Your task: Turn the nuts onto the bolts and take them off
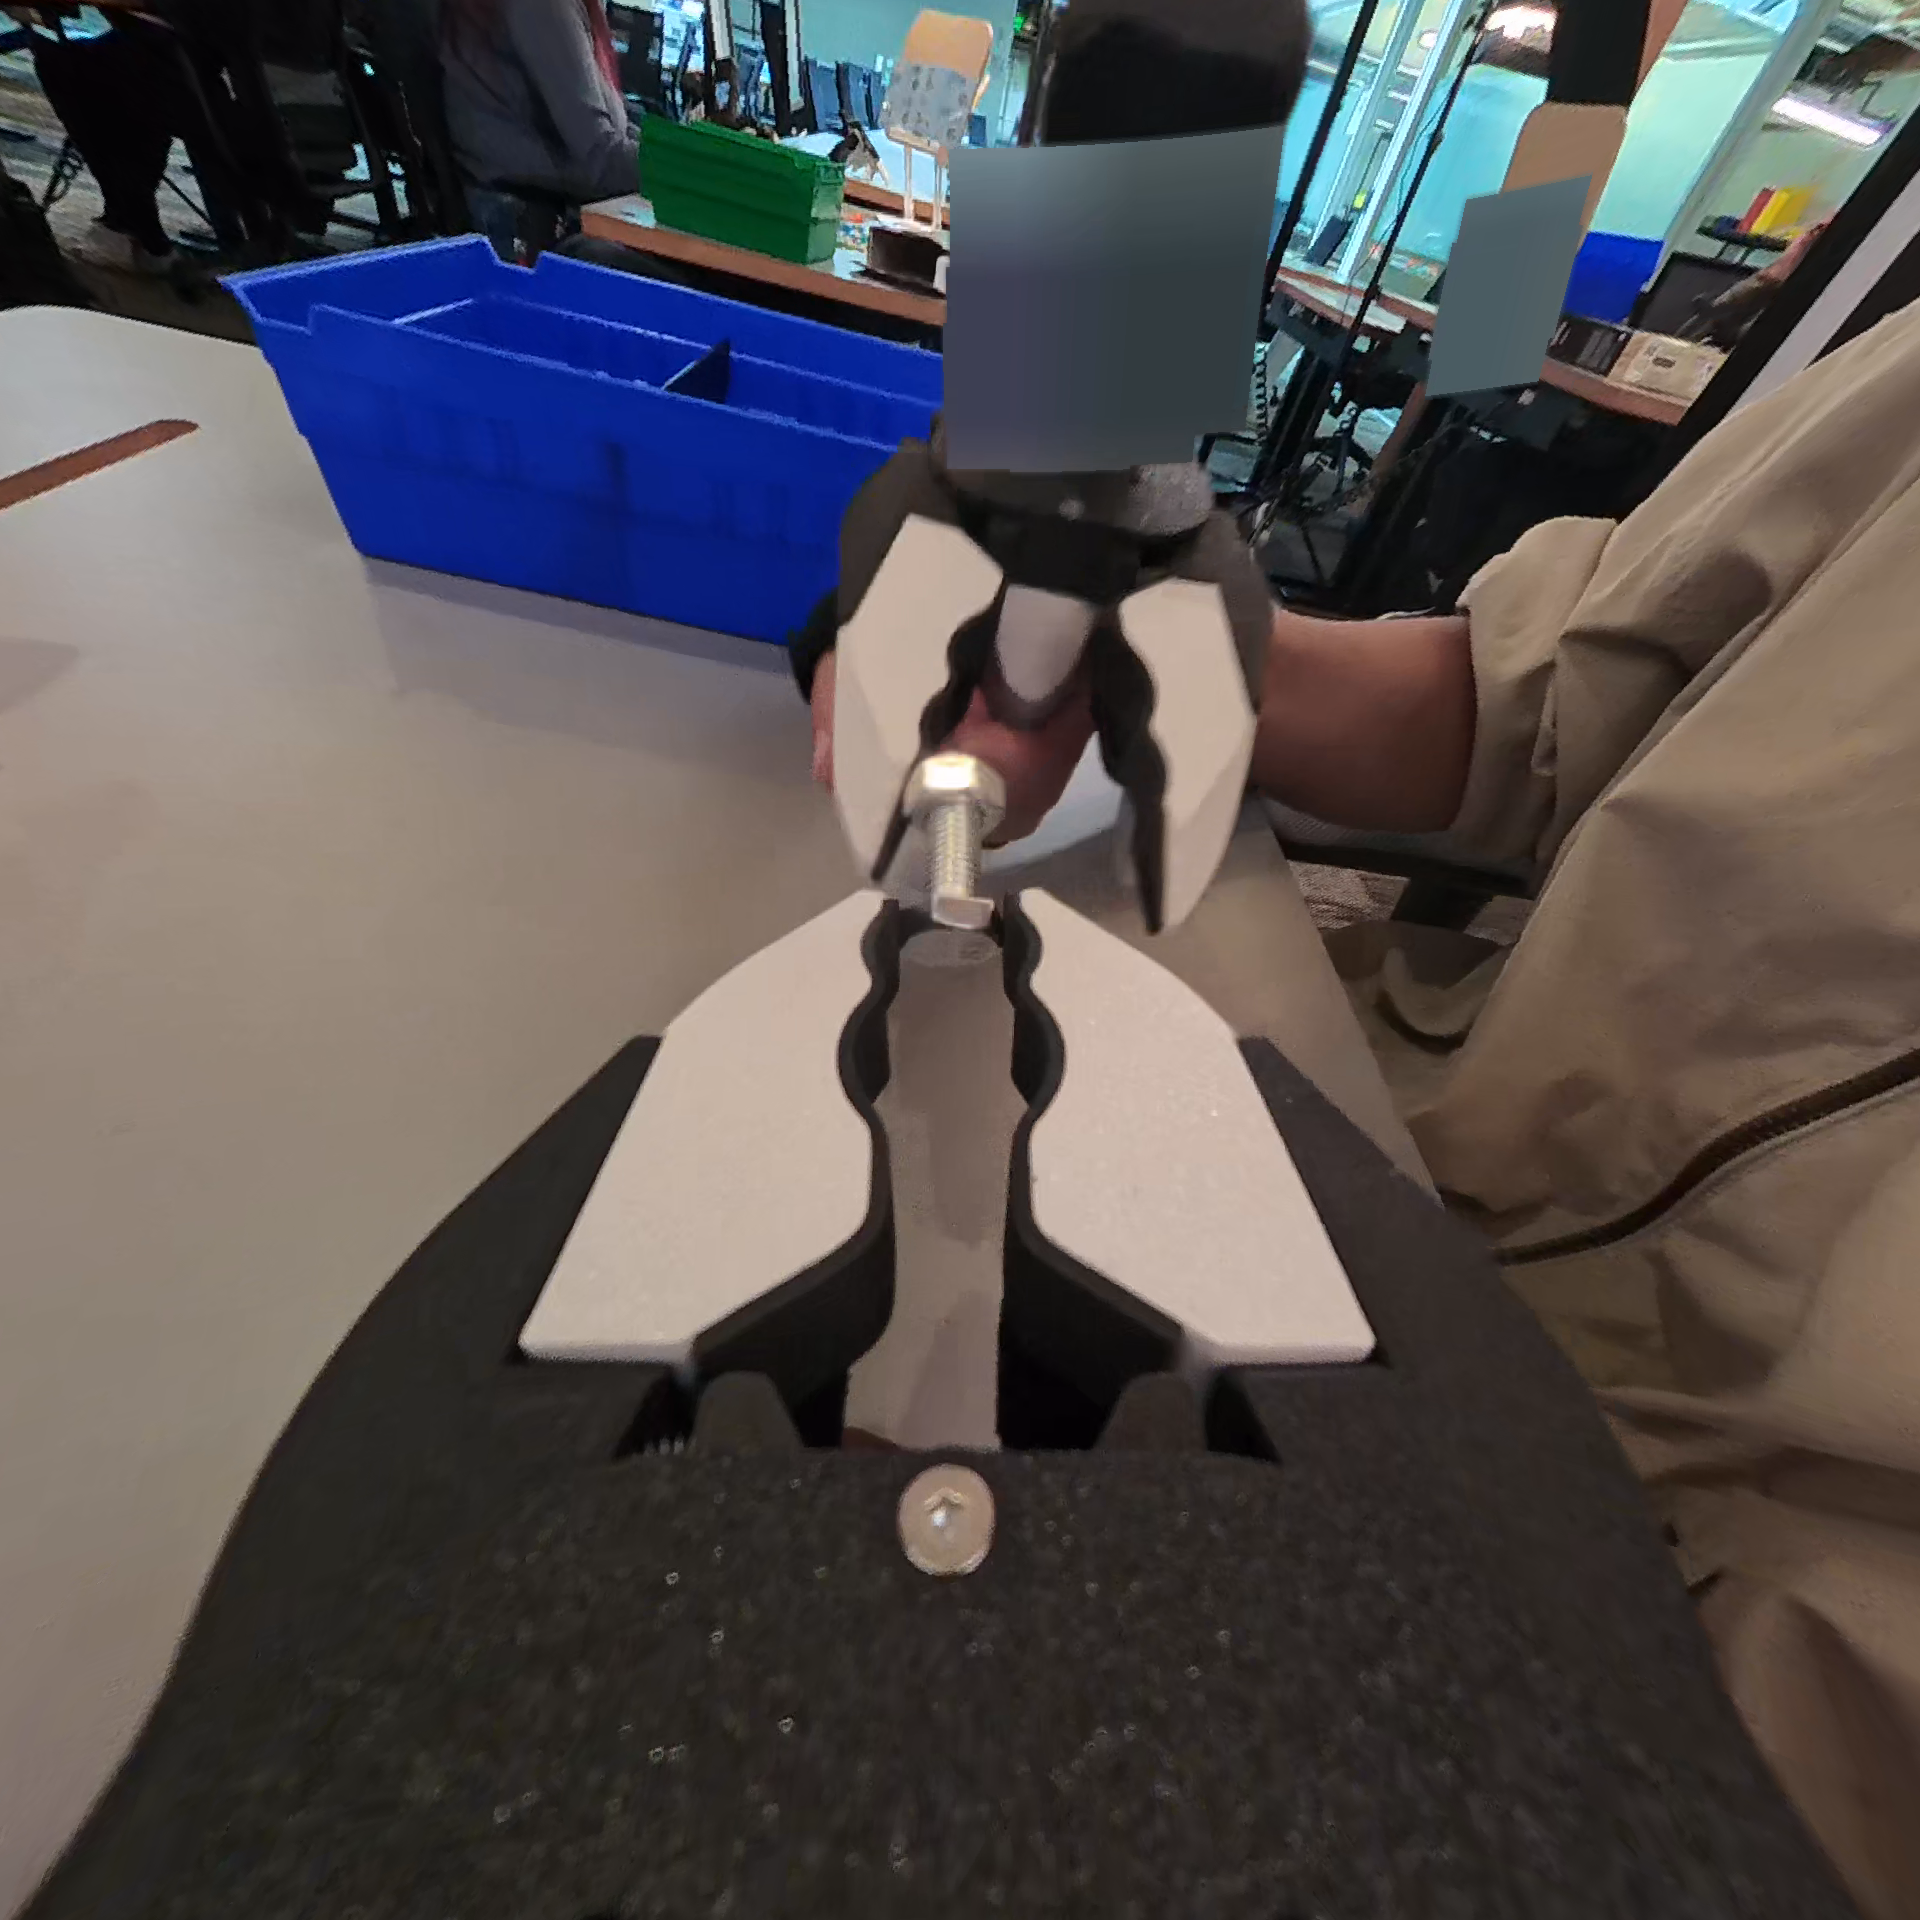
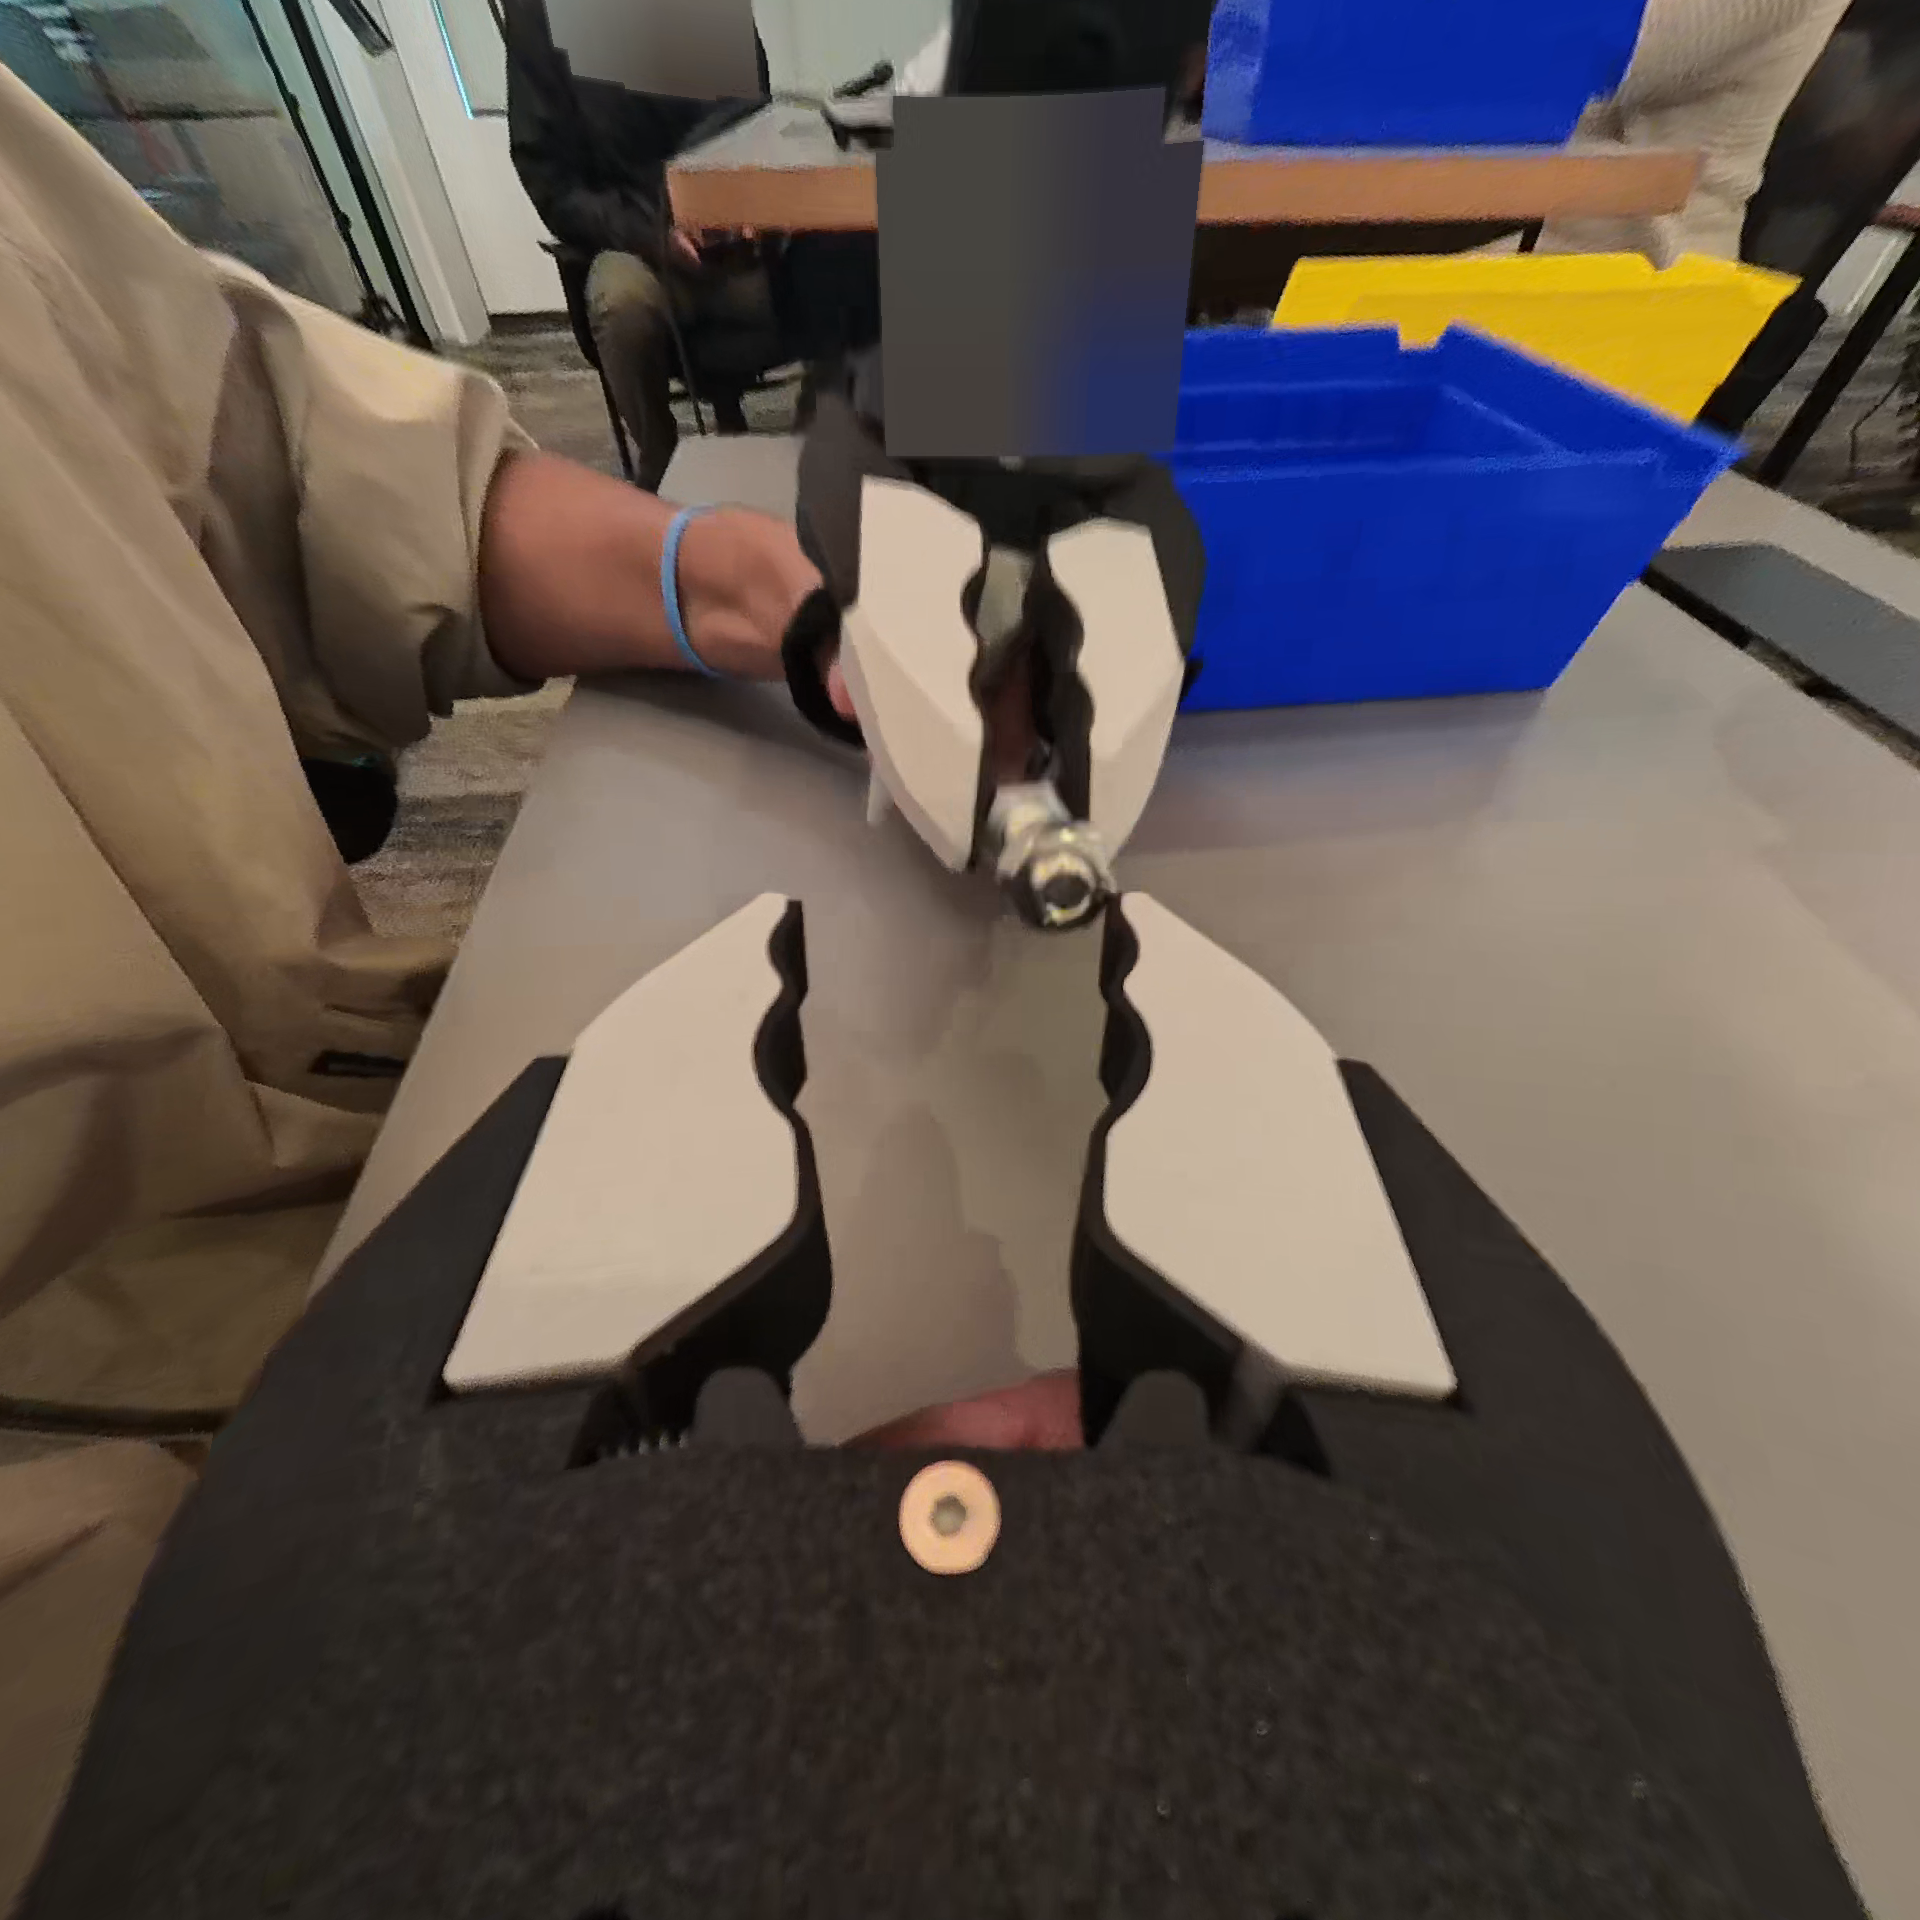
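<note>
My left gripper (image 1: 943, 920) is shut on the head end of a silver bolt (image 1: 954, 854) and holds it above the grey table (image 1: 312, 831). The threaded shaft points away from me, with a hex nut (image 1: 951, 790) on its far end. My right gripper (image 2: 956, 914) faces it, open and empty. The nut (image 2: 1055, 883) sits between the right gripper's fingertips, close to the right-hand fingertip (image 2: 1127, 925). In the right wrist view the left gripper (image 2: 1029, 831) shows shut on the bolt (image 2: 1016, 821). In the left wrist view the right gripper (image 1: 1018, 902) shows open around the nut.
A blue bin (image 1: 582, 447) stands on the table behind the grippers and also shows in the right wrist view (image 2: 1403, 520). A yellow bin (image 2: 1538, 312) is beyond it. A green bin (image 1: 738, 187) sits on a far table. The beige sleeves (image 1: 1662, 831) of the person holding the grippers border the table edge. Left and right tips are no more than a few centimetres apart.
</note>
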`<state>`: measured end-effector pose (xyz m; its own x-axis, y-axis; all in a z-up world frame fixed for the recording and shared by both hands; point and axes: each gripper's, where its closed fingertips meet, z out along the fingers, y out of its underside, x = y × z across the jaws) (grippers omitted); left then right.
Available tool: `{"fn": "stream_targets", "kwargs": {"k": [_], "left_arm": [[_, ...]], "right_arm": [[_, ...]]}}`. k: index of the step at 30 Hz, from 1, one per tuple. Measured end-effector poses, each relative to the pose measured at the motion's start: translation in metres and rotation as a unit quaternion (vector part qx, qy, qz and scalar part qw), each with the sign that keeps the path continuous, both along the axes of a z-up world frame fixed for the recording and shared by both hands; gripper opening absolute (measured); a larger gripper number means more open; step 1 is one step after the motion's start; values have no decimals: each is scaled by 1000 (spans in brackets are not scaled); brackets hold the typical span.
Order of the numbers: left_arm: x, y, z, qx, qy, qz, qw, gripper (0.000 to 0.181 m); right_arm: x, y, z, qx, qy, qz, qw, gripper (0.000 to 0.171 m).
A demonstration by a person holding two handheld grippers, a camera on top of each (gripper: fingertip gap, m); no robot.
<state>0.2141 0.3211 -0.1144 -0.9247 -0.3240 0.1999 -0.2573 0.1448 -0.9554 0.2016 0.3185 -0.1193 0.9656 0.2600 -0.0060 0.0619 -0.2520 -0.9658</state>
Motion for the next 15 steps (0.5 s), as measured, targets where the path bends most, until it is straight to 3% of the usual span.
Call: {"fn": "stream_targets", "kwargs": {"k": [5,11,15], "left_arm": [[1,-2,-10,24,2,2,1000,18],[-1,0,2,0,-3,-2,1000,18],[0,0,-3,9,-2,0,1000,18]], "right_arm": [[-1,-1,34,53,-9,4,999,46],[10,-6,-13,-40,-9,-14,999,51],[0,1,-3,-15,-11,-5,1000,55]]}}
